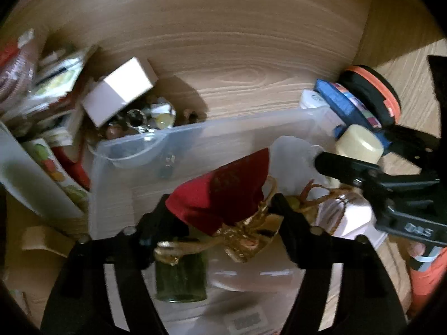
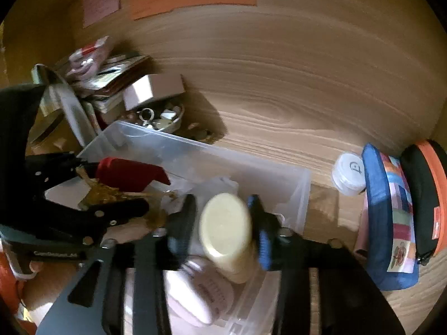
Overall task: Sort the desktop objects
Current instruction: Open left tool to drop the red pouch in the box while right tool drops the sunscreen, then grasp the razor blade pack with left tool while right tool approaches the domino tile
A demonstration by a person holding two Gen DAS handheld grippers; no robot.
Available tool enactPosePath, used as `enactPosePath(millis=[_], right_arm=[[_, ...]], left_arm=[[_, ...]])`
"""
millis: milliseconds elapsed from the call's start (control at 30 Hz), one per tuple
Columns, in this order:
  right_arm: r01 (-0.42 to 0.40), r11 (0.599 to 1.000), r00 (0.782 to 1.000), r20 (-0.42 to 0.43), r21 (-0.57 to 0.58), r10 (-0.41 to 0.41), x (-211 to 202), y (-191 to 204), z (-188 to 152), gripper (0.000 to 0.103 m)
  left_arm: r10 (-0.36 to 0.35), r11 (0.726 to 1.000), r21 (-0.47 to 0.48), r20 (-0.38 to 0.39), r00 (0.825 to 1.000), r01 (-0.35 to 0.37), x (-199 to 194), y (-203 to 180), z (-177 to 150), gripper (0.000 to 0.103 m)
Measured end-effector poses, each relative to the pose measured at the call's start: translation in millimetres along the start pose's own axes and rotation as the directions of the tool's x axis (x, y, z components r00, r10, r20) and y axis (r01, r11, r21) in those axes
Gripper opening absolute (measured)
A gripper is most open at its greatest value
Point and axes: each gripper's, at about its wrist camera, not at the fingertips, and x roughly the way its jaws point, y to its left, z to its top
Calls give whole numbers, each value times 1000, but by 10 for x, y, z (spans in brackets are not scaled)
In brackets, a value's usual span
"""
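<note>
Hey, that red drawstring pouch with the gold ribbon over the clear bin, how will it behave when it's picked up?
The red pouch looks like soft cloth, so it will probably sag and fold between the left gripper's fingers. Its gold ribbon hangs loose and may snag on the clear bin. It seems unlikely to roll.

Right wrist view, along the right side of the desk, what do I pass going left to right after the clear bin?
Clear bin → white round container → blue patchwork pouch → black and orange case.
</note>
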Motion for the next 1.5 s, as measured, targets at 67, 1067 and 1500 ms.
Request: enactPosePath(millis=[67,1067,1500], right_arm=[[18,1000,999,27,-10,-18,-64,26,9,59],[7,1000,992,126,22,-10,-1072,415,-316,76],[-41,994,993,110,100,30,-1165,477,-851,76]], left_arm=[[-12,1000,-7,5,1000,12,-36,19,7,76],[74,995,-80,130,989,-64,-952,195,-234,93],[111,993,24,35,993,-112,-801,-153,-1008,93]])
